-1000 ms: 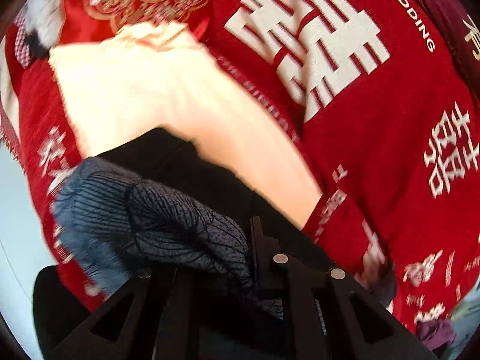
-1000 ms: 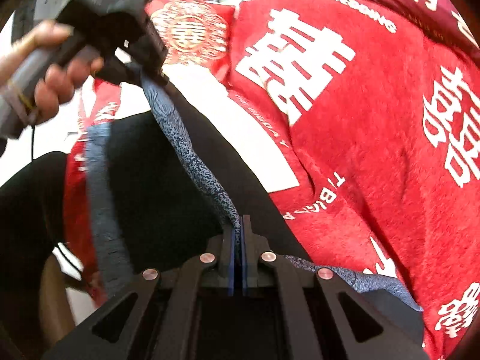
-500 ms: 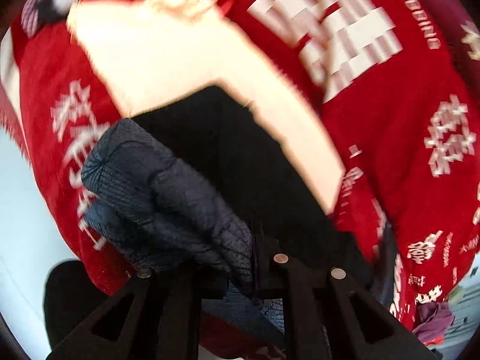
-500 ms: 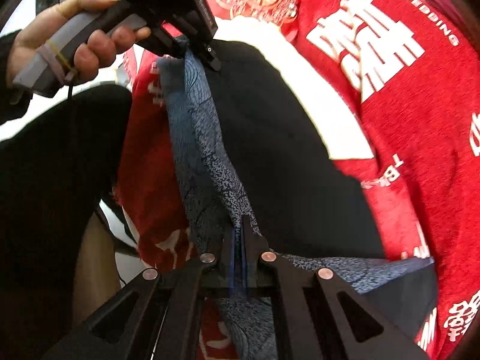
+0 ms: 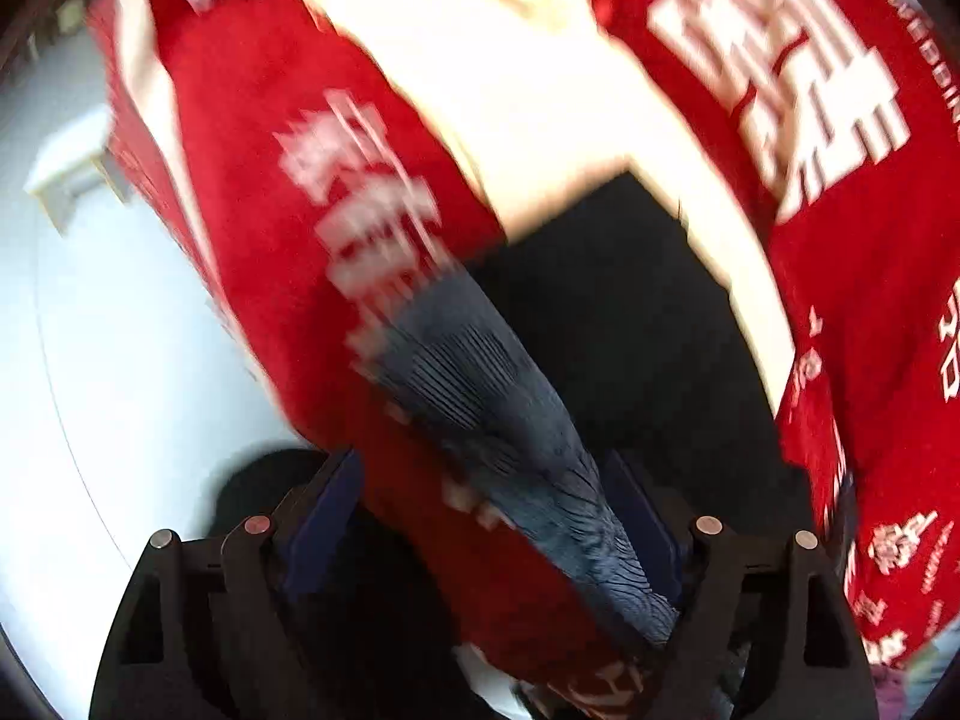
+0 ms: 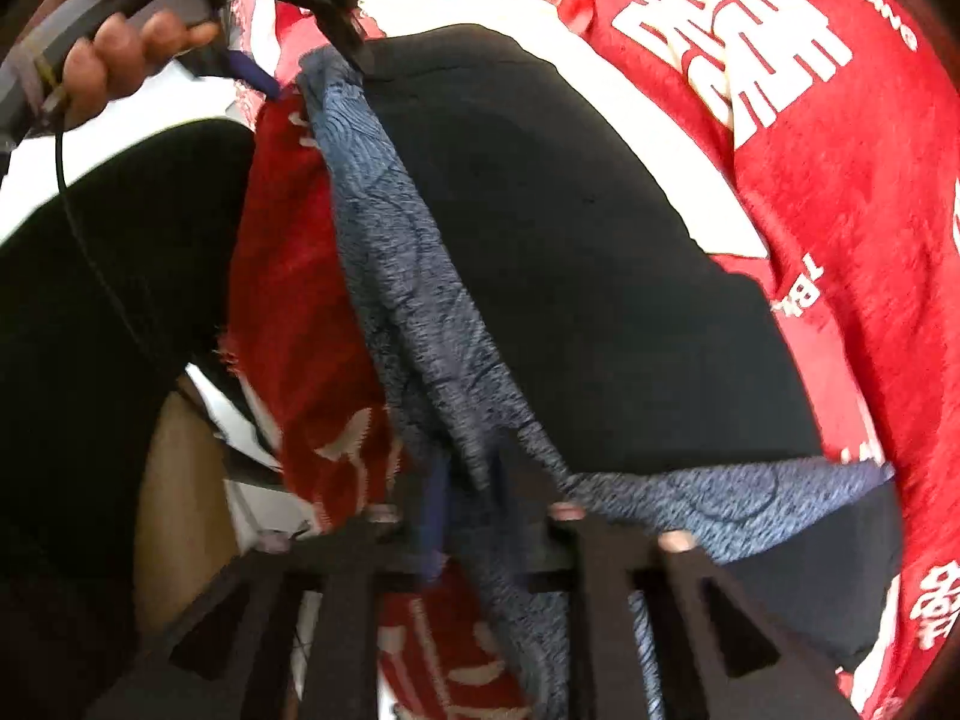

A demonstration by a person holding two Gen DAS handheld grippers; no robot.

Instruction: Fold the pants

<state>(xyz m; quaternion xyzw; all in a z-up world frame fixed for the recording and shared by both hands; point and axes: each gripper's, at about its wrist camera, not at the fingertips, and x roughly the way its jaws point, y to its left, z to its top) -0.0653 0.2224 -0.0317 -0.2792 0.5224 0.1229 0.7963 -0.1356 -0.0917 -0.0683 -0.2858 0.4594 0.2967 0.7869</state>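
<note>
The black pants (image 6: 570, 276) lie on the red bedspread, with a blue patterned waistband (image 6: 396, 276) along their near-left edge. In the left wrist view the pants (image 5: 624, 330) and the waistband (image 5: 498, 420) run up between my fingers. My left gripper (image 5: 486, 510) is open, its blue pads wide apart on either side of the waistband. It also shows in the right wrist view (image 6: 300, 42), held by a hand at the waistband's far end. My right gripper (image 6: 468, 480) stands slightly parted around the waistband fabric.
A red bedspread (image 6: 840, 192) with white characters covers the bed, with a cream cloth (image 5: 540, 96) under the pants' far end. The spread's edge (image 6: 288, 276) hangs down at the left. White floor (image 5: 120, 330) lies to the left. The person's dark-clothed leg (image 6: 108, 312) stands near the edge.
My left gripper has opened and let go of the waistband. The pants have come down onto the bedspread near its left edge. My right jaws have parted a little.
</note>
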